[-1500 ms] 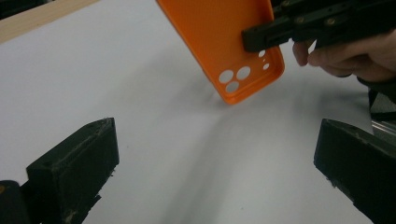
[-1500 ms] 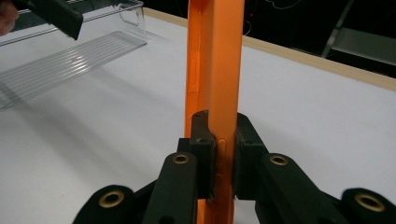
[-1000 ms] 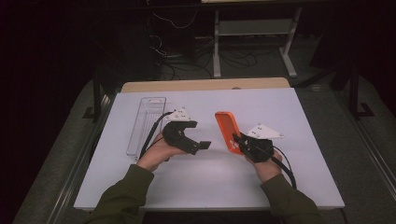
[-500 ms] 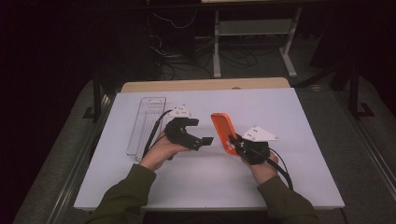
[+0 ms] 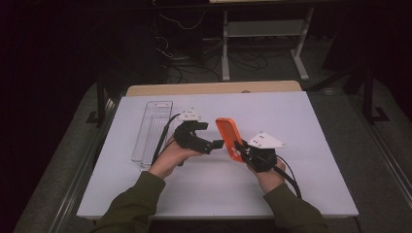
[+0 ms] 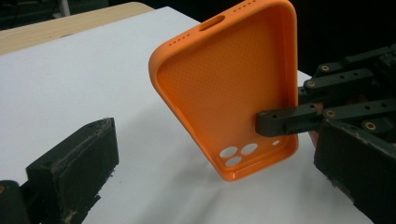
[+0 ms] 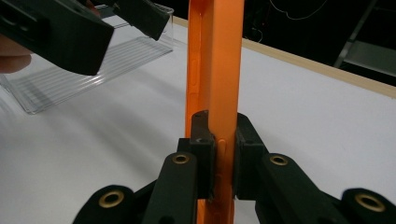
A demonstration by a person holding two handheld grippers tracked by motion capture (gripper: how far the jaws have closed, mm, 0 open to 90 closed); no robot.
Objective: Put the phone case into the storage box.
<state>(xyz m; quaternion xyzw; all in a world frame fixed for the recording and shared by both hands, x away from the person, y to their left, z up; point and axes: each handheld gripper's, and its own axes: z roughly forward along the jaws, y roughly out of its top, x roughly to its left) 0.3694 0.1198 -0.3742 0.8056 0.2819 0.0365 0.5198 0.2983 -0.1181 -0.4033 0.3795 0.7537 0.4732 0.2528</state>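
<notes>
Right gripper (image 7: 219, 154) clamped on orange phone case (image 6: 233, 88) (no legible branding), left gripper (image 5: 214, 144) apart.

An orange phone case (image 6: 229, 88) stood tilted above the white table (image 6: 70, 79), its edge pinched by the right gripper (image 6: 280, 123), between the left gripper's (image 6: 205, 186) open jaws.

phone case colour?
Orange phone case, finely dotted inside; clearest in the left gripper view.
</notes>
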